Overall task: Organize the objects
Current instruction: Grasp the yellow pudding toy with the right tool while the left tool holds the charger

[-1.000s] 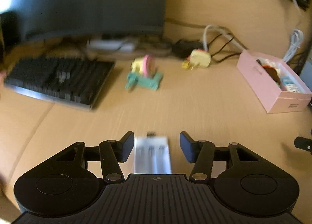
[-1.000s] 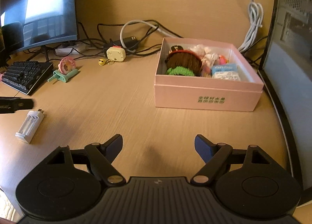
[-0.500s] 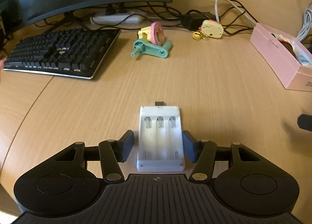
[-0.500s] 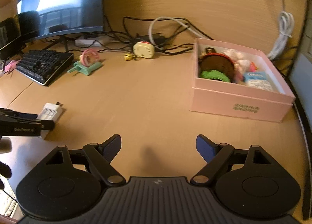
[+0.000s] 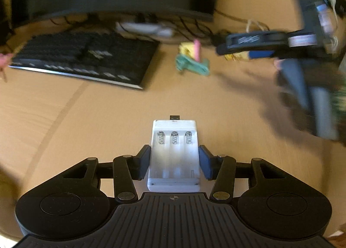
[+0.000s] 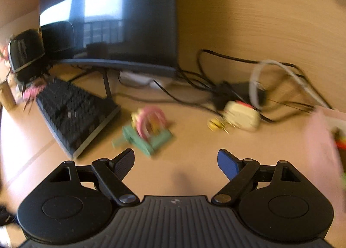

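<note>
A white battery charger (image 5: 174,157) with three empty slots sits between the fingers of my left gripper (image 5: 174,162), which is shut on it just above the wooden desk. My right gripper (image 6: 175,161) is open and empty, and it shows blurred in the left wrist view (image 5: 248,48) at the upper right. A pink and green tape dispenser toy (image 6: 147,131) lies just ahead of the right gripper and also shows in the left wrist view (image 5: 192,61). A cream keychain toy (image 6: 240,117) lies to its right. The pink box (image 6: 322,135) is at the right edge, blurred.
A black keyboard (image 5: 86,57) lies at the left, also in the right wrist view (image 6: 73,111). A dark monitor (image 6: 112,21) stands behind it. Black and white cables (image 6: 259,75) and a white power strip (image 5: 144,28) lie along the back wall.
My left gripper has closed on the battery charger. My right gripper has swung left across the desk toward the tape dispenser toy, and the pink box has slid to its right edge.
</note>
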